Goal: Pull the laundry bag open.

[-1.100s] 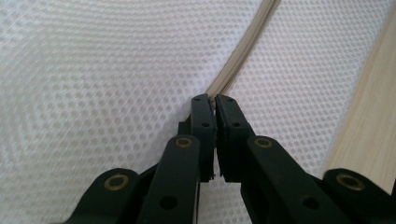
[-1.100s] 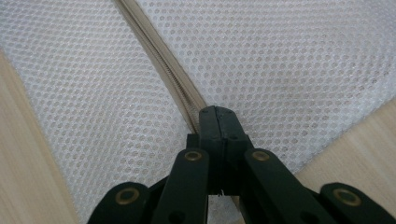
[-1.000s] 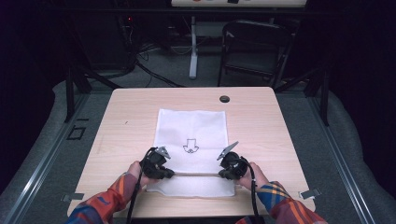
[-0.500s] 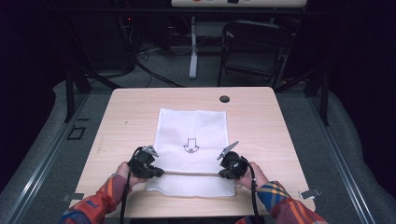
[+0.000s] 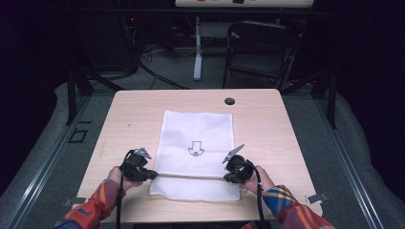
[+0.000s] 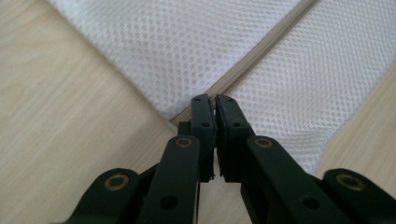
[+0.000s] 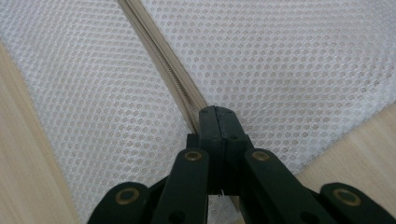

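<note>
A white mesh bag (image 5: 196,133) with a black arrow print lies flat on the wooden table (image 5: 286,124). A beige zipper (image 5: 191,176) runs across its near part. My left gripper (image 5: 154,174) sits at the bag's left edge, shut on the zipper's end. In the left gripper view its jaws (image 6: 214,99) pinch the beige zipper (image 6: 261,56) where the mesh bag (image 6: 187,46) stops. My right gripper (image 5: 227,177) is near the bag's right edge, shut on the same zipper. In the right gripper view the right gripper (image 7: 217,109) clamps the zipper (image 7: 159,51) over mesh (image 7: 280,60).
A small black round cap (image 5: 229,101) sits in the tabletop near the far edge. Beyond the table stand a dark chair (image 5: 262,47) and a stand leg (image 5: 197,47) with cables on the floor. Bare wood lies on both sides of the bag.
My left gripper has slid left along the zipper line, from over the bag to its left edge. The right gripper has stayed where it was.
</note>
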Tool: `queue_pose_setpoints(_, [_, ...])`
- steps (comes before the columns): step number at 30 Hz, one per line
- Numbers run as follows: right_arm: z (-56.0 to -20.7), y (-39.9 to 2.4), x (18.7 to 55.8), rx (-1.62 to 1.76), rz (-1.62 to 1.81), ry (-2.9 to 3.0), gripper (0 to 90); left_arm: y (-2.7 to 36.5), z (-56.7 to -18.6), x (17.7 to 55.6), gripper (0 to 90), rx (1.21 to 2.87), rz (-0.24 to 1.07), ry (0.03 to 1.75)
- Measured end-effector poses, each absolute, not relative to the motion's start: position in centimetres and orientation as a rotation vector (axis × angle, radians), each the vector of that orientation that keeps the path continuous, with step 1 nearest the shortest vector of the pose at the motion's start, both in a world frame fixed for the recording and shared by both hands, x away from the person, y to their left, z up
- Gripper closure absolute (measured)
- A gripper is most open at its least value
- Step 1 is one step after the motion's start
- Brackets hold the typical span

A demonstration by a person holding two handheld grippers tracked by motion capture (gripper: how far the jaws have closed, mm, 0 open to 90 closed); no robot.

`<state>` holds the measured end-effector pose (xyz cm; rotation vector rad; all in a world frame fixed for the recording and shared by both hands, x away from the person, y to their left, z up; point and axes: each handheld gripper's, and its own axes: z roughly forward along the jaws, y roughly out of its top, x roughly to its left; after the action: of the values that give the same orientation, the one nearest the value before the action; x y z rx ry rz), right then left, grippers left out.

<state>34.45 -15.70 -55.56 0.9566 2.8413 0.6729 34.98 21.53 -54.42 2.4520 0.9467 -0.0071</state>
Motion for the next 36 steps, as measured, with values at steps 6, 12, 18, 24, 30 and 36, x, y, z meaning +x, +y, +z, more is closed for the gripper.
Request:
queue_pose_setpoints(6, [-55.6, -15.7, 34.4, 0.958, 0.677, 2.839, 90.0, 22.5, -54.5, 34.8, 86.8, 2.435, -0.026, 0.971])
queue_pose_setpoints(12, [-55.6, -15.6, 34.4, 0.962, 0.670, 2.837, 90.0, 22.6, -54.4, 35.2, 80.2, 2.420, -0.042, 0.985])
queue_pose_setpoints(18, [-54.3, -15.1, 33.8, 0.849, 0.723, 2.782, 43.8, 22.5, -53.7, 35.4, 38.4, 2.379, 0.008, 1.040])
queue_pose_setpoints(24, [-52.5, -17.3, 34.1, 0.923, 0.780, 2.647, 13.9, 23.2, -53.0, 35.5, 15.4, 2.346, 0.089, 1.071])
queue_pose_setpoints(30, [-51.9, -20.8, 34.4, 1.022, 0.728, 2.528, 0.0, 24.8, -53.1, 36.0, 7.7, 2.239, 0.117, 1.180])
queue_pose_setpoints(36, [-53.1, -23.8, 35.1, 1.105, 0.679, 2.491, 0.0, 26.3, -53.8, 36.7, 3.4, 2.195, 0.159, 1.295])
